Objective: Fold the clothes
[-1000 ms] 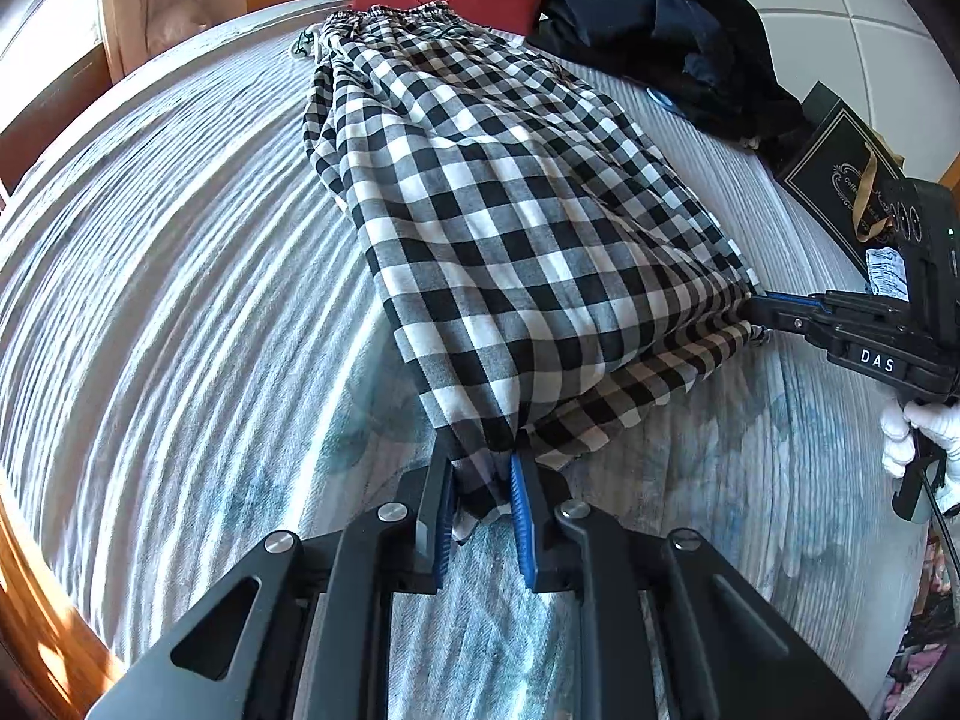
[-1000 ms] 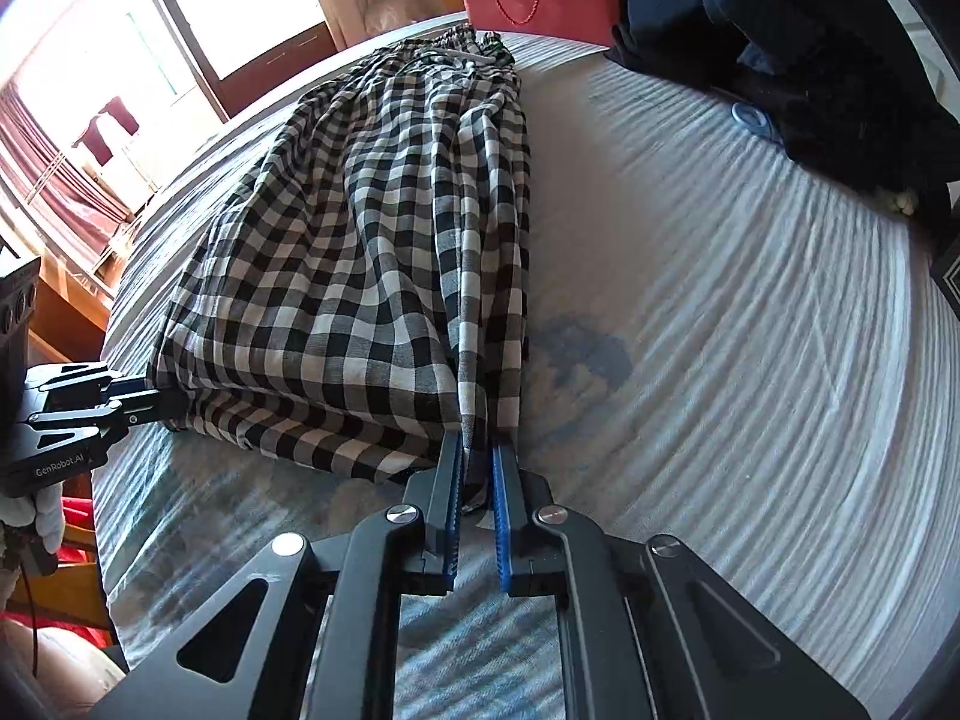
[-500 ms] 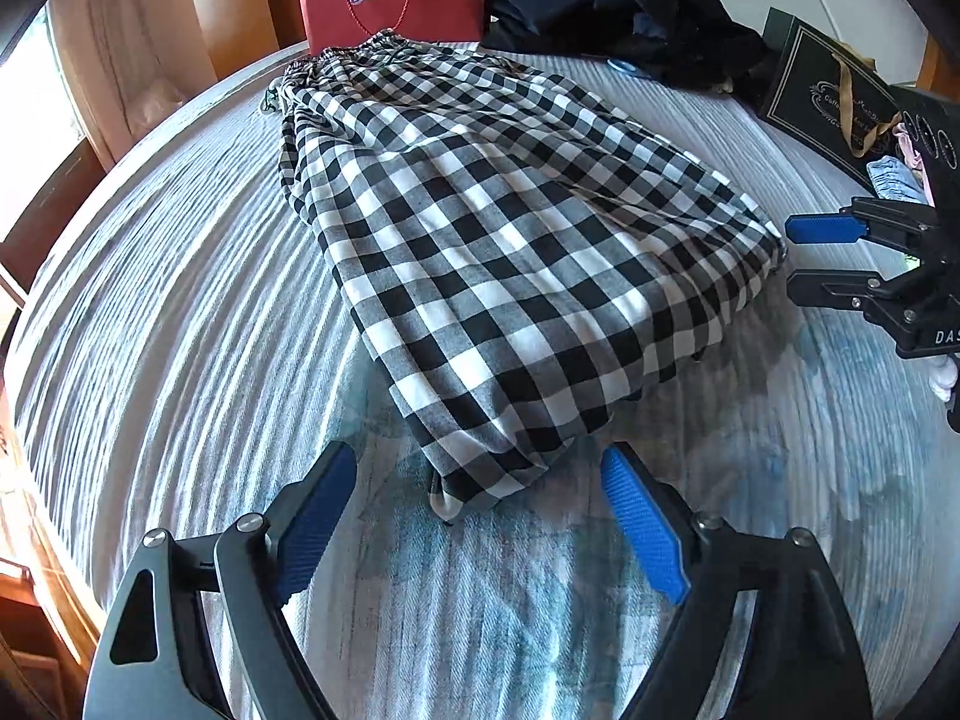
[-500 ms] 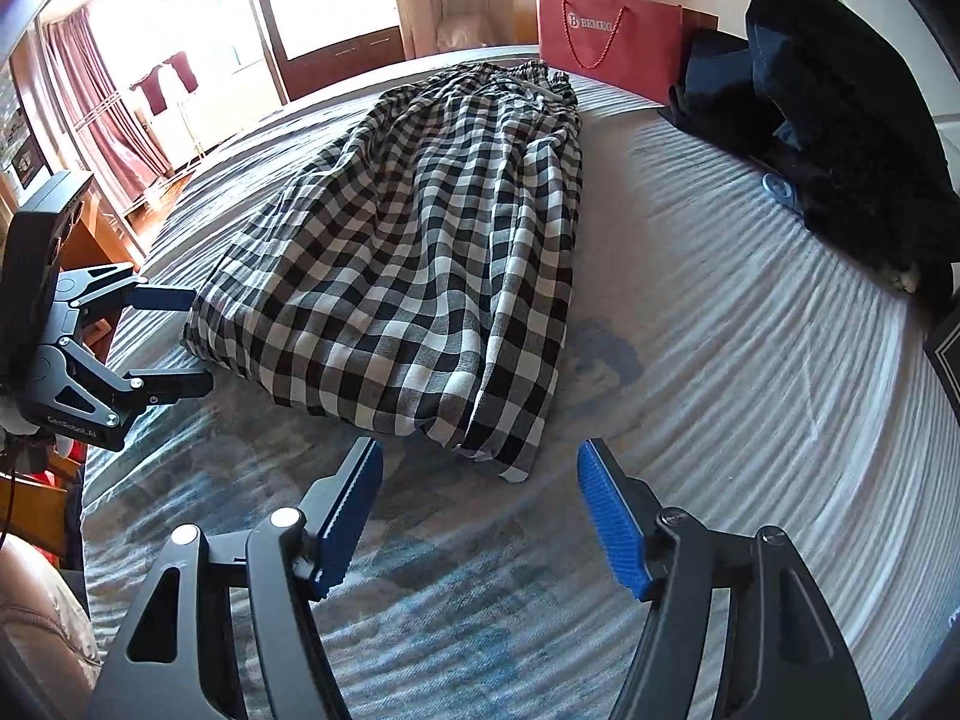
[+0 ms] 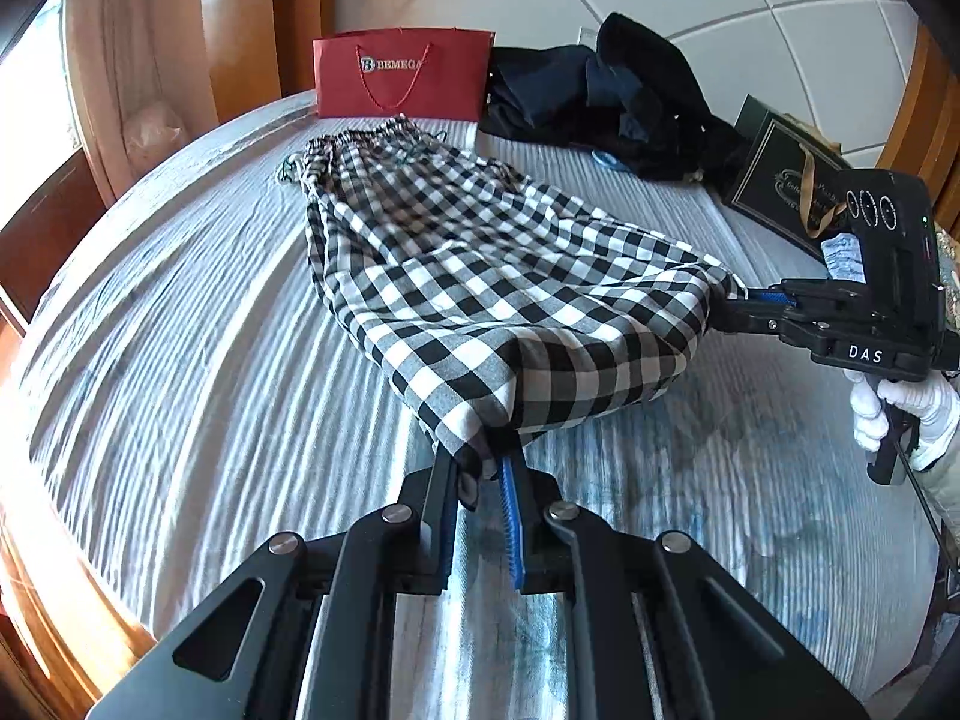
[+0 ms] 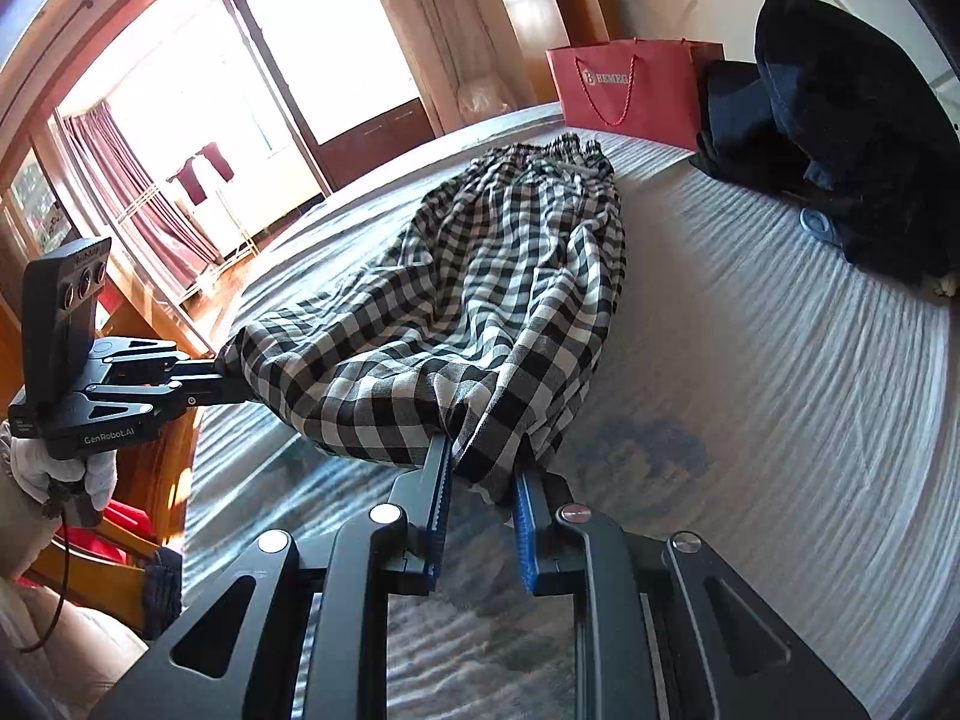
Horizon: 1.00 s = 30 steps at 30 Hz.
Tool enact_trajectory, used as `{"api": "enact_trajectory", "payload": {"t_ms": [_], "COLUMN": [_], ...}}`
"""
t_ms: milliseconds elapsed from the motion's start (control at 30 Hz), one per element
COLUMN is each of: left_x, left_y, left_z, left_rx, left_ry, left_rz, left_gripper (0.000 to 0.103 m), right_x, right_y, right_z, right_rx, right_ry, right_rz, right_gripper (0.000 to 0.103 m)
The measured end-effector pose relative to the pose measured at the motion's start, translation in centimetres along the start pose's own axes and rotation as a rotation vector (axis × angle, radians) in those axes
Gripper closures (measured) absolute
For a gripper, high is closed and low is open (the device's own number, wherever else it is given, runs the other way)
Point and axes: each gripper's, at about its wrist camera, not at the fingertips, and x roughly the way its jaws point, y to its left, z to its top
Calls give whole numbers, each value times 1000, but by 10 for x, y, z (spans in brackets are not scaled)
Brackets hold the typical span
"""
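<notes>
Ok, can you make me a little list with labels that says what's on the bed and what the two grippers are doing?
Surface: striped bed cover
Main garment: black-and-white checked garment, gathered waistband at the far end
Left gripper: shut on the garment's near hem corner
Right gripper: shut on the other hem corner
Hem: lifted off the bed between the two grippers
Behind the garment: red paper bag, pile of dark clothes
Far right: black gift bag
</notes>
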Motion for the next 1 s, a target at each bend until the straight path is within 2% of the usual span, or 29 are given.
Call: {"api": "enact_trajectory", "payload": {"t_ms": [100,233,500,600,667,700,733,800,833,867,933,1000], "left_x": [-6,9,69,104,123,126,128,125,123,122,122,129], "left_y": [15,43,128,157,167,169,169,168,167,166,165,161], "left_z": [33,94,206,237,244,242,239,226,217,207,187,170], "left_rx": [5,8,-10,-19,-19,-21,-22,-37,-55,-76,-125,-155], "left_ry": [-44,-71,-83,-49,-8,-1,8,24,30,44,79,106], "left_rz": [-10,-13,41,61,52,37,20,-36,-64,-82,-104,-122], "left_gripper": [91,91,91,91,91,88,80,29,24,24,24,24], "right_x": [0,1,80,120,140,144,146,141,138,135,128,123], "right_y": [-3,-7,-43,-62,-71,-73,-74,-72,-70,-70,-69,-68], "right_z": [34,82,211,246,253,251,246,229,219,209,195,184], "right_rx": [7,16,53,92,118,130,139,144,146,149,159,167], "right_ry": [-34,-80,-121,-106,-82,-69,-53,-17,4,25,48,65], "right_rz": [1,1,-36,-58,-69,-64,-63,-76,-81,-85,-87,-90], "right_gripper": [86,87,90,90,90,90,89,87,78,65,58,57]}}
